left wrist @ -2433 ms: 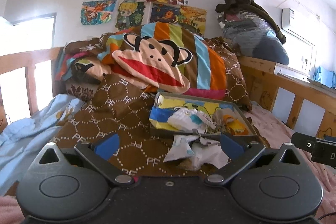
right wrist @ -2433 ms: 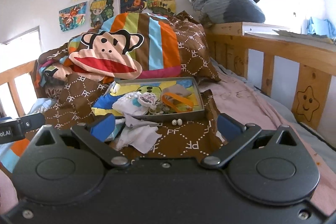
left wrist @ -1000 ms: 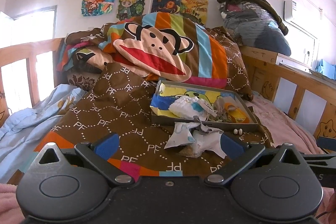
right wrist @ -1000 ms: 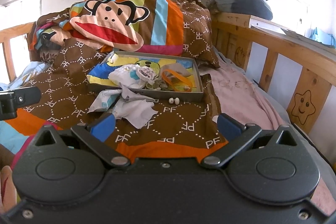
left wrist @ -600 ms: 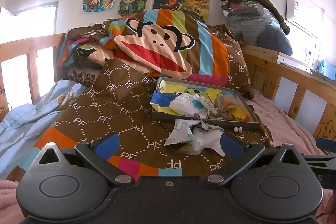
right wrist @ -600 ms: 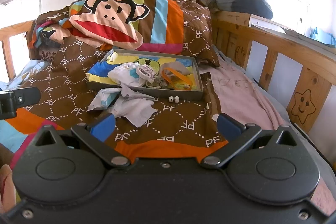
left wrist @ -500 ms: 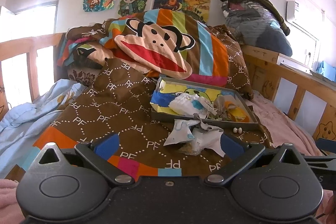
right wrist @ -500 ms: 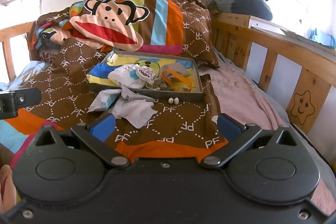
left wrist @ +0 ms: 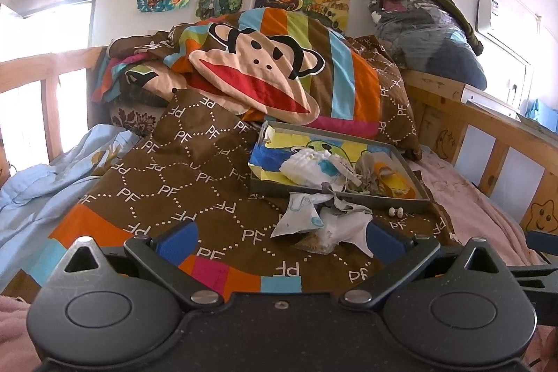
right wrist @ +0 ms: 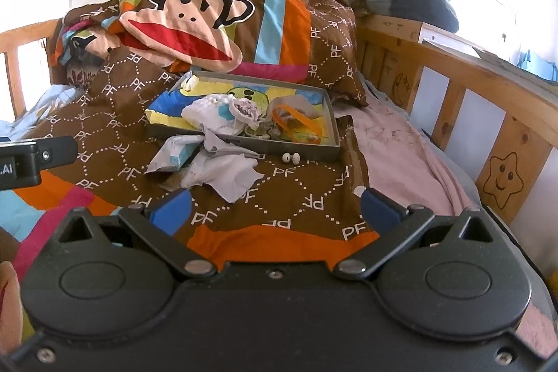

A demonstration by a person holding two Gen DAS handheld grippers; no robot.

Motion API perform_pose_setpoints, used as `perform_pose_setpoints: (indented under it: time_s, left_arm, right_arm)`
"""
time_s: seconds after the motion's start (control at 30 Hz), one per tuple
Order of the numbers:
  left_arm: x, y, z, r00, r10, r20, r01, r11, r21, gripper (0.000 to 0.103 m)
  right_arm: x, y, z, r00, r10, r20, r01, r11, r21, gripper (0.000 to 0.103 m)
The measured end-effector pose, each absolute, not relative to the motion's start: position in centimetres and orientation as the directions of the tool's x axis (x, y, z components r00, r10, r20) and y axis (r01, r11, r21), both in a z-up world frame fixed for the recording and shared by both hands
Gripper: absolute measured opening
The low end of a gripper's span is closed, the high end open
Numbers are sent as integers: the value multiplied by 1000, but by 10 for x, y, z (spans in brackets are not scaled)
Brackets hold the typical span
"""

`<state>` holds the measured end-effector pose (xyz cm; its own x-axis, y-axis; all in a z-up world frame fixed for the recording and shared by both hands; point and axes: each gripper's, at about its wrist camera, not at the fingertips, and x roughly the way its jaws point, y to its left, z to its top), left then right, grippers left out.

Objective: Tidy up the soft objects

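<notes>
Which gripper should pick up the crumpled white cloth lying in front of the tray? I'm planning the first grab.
Probably the left. In its view the white cloth lies just ahead of the left gripper, near its right-hand finger. The right gripper sees the cloth off to its left. Both jaws are open and empty.

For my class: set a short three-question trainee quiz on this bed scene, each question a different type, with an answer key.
1. True or false: the left gripper and the right gripper both stand open and hold nothing.
2. Multiple choice: where do the two small white beads lie? A) inside the grey tray; B) on the brown quilt, just outside the tray's near wall; C) on the pink sheet.
3. Fill in: the crumpled pale cloths lie on the quilt in front of the tray, and one piece hangs over its near ____.

Key: 1 true; 2 B; 3 wall.
</notes>
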<state>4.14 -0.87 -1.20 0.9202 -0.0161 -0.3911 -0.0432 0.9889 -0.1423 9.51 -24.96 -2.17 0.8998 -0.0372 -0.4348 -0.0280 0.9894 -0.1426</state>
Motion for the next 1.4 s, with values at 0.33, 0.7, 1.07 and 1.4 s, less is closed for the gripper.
perform_pose_setpoints:
  time_s: [0.33, 0.7, 1.07, 1.4]
  left_arm:
    - [49, -7, -15, 923, -16, -384, -43, 988, -145, 102]
    - [76, 10, -25, 905, -5, -425, -83, 979, -188, 102]
    - [123, 23, -44, 903, -26, -429, -59, 981, -184, 102]
    - [206, 28, -74, 892, -201, -405, 89, 956, -280, 102]
  right_arm:
    - [104, -254, -23, 890, -14, -456, -32, 995, -92, 103]
    - [134, -257, -29, 877, 62, -476, -74, 997, -7, 103]
    - [199, -249, -36, 881, 89, -465, -155, 982, -106, 103]
    - [284, -254, -68, 823, 204, -530, -266, 963, -41, 103]
